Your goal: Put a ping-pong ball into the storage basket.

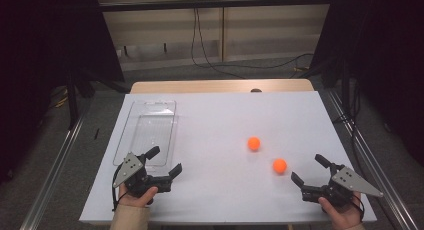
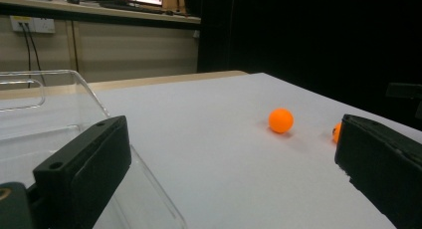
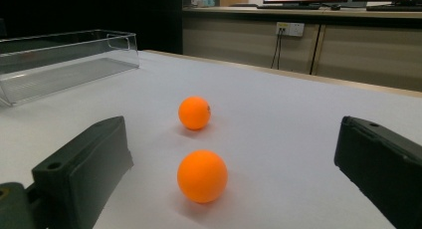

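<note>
Two orange balls lie on the white table: one (image 1: 254,143) near the middle, the other (image 1: 279,165) closer to the front right. My right gripper (image 1: 308,168) stands open just right of the nearer ball, holding nothing. In the right gripper view that ball (image 3: 202,175) sits in front of the gap between the jaws of the right gripper (image 3: 234,154), with the farther ball (image 3: 194,112) behind it. My left gripper (image 1: 165,159) is open and empty at the near end of a clear plastic tray (image 1: 147,130). The left gripper view has one ball (image 2: 280,120) in full and the other ball (image 2: 337,133) half hidden by the right jaw.
The clear tray (image 2: 30,119) lies lengthwise at the table's left, with the tray (image 3: 59,64) at the far left in the right gripper view. A wooden strip (image 1: 220,86) borders the table's far edge. Cables (image 1: 210,60) run across the floor beyond.
</note>
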Demonstrator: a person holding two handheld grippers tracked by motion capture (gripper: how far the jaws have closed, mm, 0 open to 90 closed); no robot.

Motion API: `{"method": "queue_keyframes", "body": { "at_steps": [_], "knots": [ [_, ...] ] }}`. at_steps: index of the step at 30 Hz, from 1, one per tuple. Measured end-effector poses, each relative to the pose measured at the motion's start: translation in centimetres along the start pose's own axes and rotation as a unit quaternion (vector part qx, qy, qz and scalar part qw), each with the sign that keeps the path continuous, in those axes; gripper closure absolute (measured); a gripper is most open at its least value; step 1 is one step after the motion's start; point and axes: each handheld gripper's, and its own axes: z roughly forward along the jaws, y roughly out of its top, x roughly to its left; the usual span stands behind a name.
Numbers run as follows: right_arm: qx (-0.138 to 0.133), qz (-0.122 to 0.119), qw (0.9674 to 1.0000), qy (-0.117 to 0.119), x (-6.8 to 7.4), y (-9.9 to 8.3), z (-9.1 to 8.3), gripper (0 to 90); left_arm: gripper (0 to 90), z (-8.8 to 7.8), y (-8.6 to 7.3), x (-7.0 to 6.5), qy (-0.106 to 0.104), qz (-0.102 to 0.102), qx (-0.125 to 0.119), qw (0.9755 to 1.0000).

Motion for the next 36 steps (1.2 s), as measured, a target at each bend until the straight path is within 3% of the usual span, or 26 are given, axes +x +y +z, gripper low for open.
{"method": "queue_keyframes", "body": {
  "at_steps": [36],
  "knots": [
    [-0.001,0.001,1.0000,-0.004,-0.4,0.1,-0.3,0.6,1.2,3.8,0.7,-2.4,-0.032,0.010,0.019,0.9992]
  ]
}}
